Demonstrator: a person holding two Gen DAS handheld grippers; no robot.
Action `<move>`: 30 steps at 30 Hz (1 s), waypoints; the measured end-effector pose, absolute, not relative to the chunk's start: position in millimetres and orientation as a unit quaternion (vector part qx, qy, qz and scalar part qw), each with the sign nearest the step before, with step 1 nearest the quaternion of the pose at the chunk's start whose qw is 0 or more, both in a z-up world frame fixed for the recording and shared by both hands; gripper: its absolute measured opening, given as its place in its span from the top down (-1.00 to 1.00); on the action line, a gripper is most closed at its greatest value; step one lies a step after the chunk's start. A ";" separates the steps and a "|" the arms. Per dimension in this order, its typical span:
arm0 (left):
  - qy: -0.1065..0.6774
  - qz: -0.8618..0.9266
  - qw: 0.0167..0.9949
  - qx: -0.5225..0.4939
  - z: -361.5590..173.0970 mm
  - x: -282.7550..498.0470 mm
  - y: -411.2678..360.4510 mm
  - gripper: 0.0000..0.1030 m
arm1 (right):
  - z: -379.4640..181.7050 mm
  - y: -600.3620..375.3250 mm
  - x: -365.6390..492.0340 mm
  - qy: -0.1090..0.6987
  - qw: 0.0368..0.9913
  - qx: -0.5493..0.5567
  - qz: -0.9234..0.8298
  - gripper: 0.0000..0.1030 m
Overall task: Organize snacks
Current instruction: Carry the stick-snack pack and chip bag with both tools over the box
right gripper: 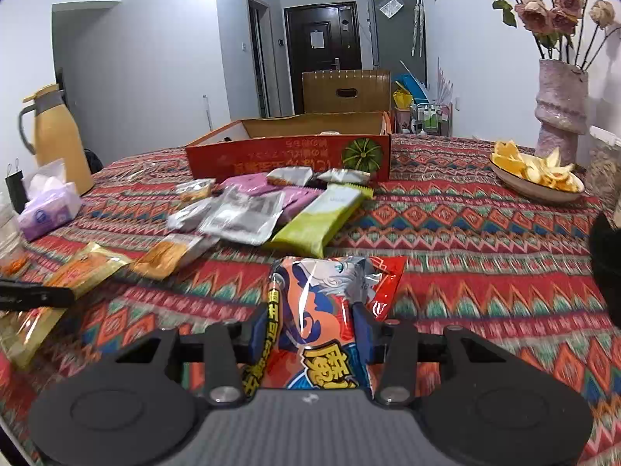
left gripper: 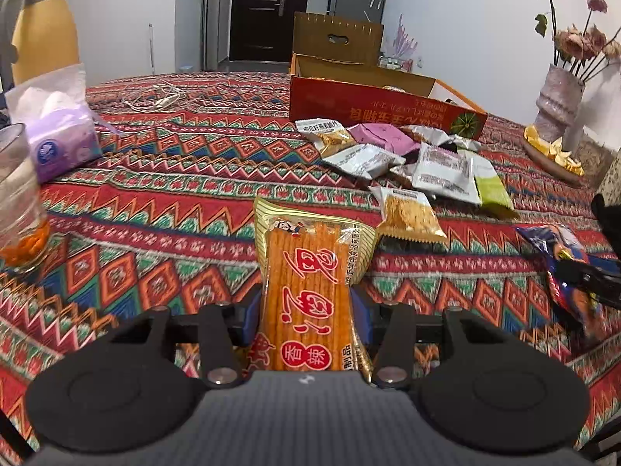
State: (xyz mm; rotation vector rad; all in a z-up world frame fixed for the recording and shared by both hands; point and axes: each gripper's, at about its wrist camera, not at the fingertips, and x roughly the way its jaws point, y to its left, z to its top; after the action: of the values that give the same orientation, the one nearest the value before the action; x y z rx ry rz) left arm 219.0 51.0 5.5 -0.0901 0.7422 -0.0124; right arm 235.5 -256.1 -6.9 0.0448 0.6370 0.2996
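My left gripper [left gripper: 306, 303] is shut on an orange spicy-strip snack pack [left gripper: 306, 272], held above the patterned tablecloth. My right gripper [right gripper: 310, 322] is shut on a blue-and-orange cartoon snack pack [right gripper: 322, 310]; that pack also shows at the right edge of the left wrist view [left gripper: 559, 256]. The orange pack shows at the left in the right wrist view [right gripper: 77, 268]. A pile of snack packets [left gripper: 407, 155] lies in front of an open red cardboard box [left gripper: 372, 105]. The pile [right gripper: 264, 209] and the box [right gripper: 287, 155] both lie ahead of the right gripper.
A purple tissue pack [left gripper: 62, 143], a glass [left gripper: 19, 202], a yellow thermos [left gripper: 42, 27] and a white cable [left gripper: 155, 95] are at the left. A vase of flowers [right gripper: 559, 108] and a plate of orange peels [right gripper: 535, 174] stand at the right.
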 end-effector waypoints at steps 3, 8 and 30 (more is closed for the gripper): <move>0.357 -0.010 0.932 -0.057 10.8 207.5 49.5 0.09 | -3.2 -257.1 219.8 0.316 0.936 0.025 0.156 0.16; 0.341 -0.022 0.938 -0.050 17.9 192.0 37.3 0.09 | -8.2 -252.0 202.7 0.314 0.937 0.006 0.153 -0.14; 0.309 -0.048 0.947 -0.072 55.6 204.8 27.1 0.08 | 17.4 -267.7 213.8 0.276 0.950 0.023 0.146 0.11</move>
State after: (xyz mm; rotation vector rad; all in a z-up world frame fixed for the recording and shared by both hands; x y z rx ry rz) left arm 204.8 27.1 55.6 -0.1462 0.6297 -0.0987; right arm 213.8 -267.7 17.4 0.0459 0.5619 0.2972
